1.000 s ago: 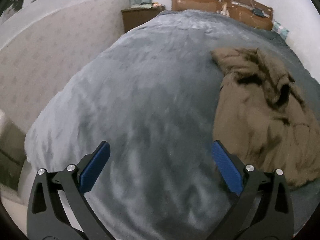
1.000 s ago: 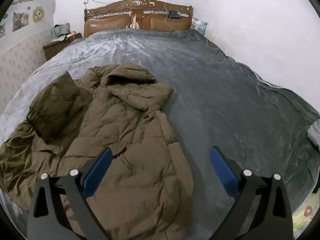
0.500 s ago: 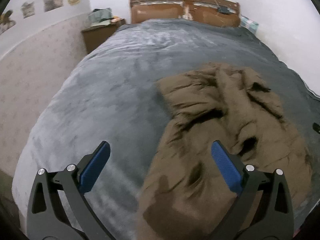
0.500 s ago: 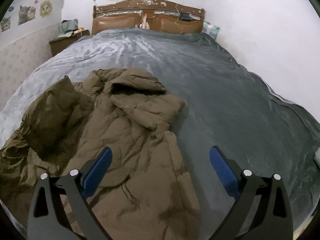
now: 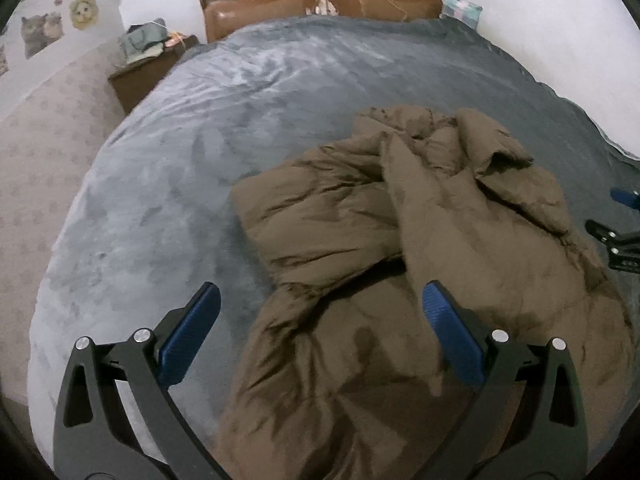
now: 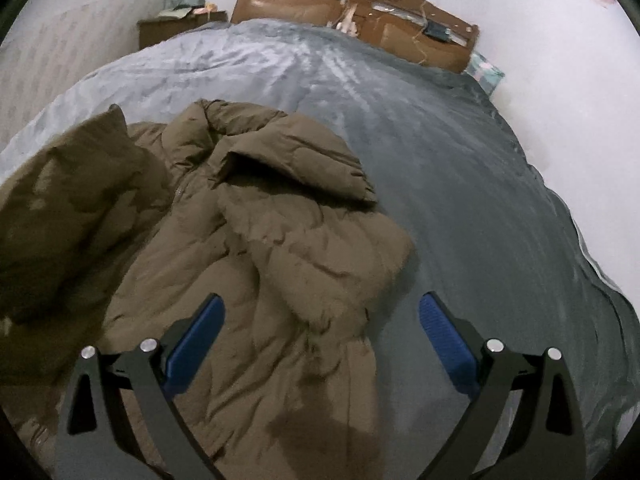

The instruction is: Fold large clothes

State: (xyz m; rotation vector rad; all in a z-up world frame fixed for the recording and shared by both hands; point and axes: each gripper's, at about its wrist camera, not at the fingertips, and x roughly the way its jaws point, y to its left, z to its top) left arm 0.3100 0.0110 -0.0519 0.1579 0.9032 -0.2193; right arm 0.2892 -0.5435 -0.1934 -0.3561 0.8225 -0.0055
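Approach stage, by the look of it: the brown coat (image 5: pixel 420 240) lies crumpled on the bed (image 5: pixel 200 152), unfolded, nearer its right side. Your left gripper (image 5: pixel 320 316) and right gripper (image 6: pixel 322 320) hover above it, fingers spread and empty. Next you likely need to grip a hem or sleeve edge and spread it flat; open blanket lies left and ahead.

grey bedspread (image 5: pixel 208 128), wooden headboard (image 5: pixel 320 0), nightstand (image 5: pixel 140 76), cat stickers (image 5: pixel 42 32)
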